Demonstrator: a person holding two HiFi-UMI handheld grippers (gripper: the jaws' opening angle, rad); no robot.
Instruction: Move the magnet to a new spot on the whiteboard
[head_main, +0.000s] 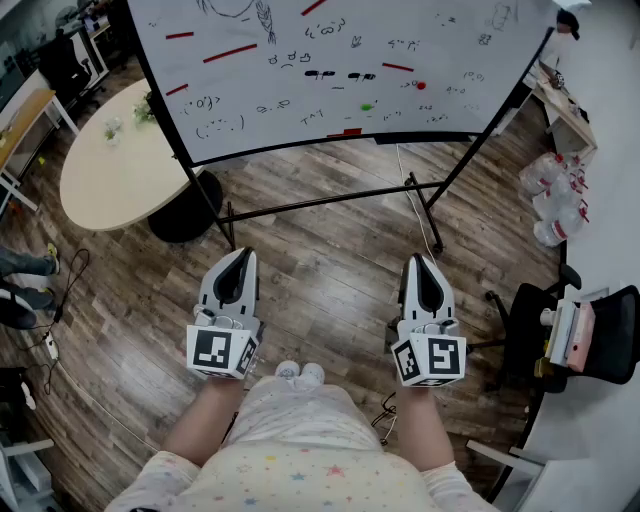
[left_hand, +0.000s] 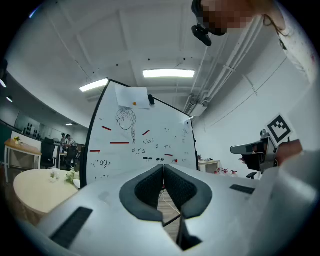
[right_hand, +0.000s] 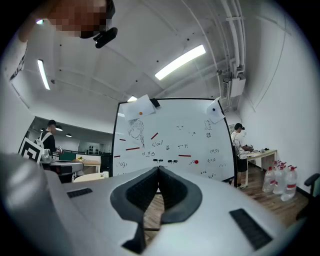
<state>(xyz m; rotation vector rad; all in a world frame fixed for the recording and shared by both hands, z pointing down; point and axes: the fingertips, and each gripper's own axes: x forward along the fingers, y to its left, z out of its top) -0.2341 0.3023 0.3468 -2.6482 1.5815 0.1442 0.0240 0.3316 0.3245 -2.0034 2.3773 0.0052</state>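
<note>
The whiteboard (head_main: 340, 70) stands ahead on a black wheeled frame, covered in small doodles and red strip magnets. A round red magnet (head_main: 420, 86) sits low on its right side, with a green one (head_main: 366, 105) a little left and below. The red magnet (right_hand: 196, 162) also shows in the right gripper view. My left gripper (head_main: 243, 253) and right gripper (head_main: 417, 261) are held low over the wooden floor, well short of the board. Both are shut with nothing between the jaws, as the left gripper (left_hand: 163, 166) and right gripper (right_hand: 158, 169) show close up.
The board's frame legs (head_main: 320, 202) spread across the floor ahead. A round beige table (head_main: 110, 170) stands at the left. Water bottles (head_main: 555, 200) and a black office chair (head_main: 590, 340) are at the right. A person (right_hand: 239, 155) stands beyond the board's right edge.
</note>
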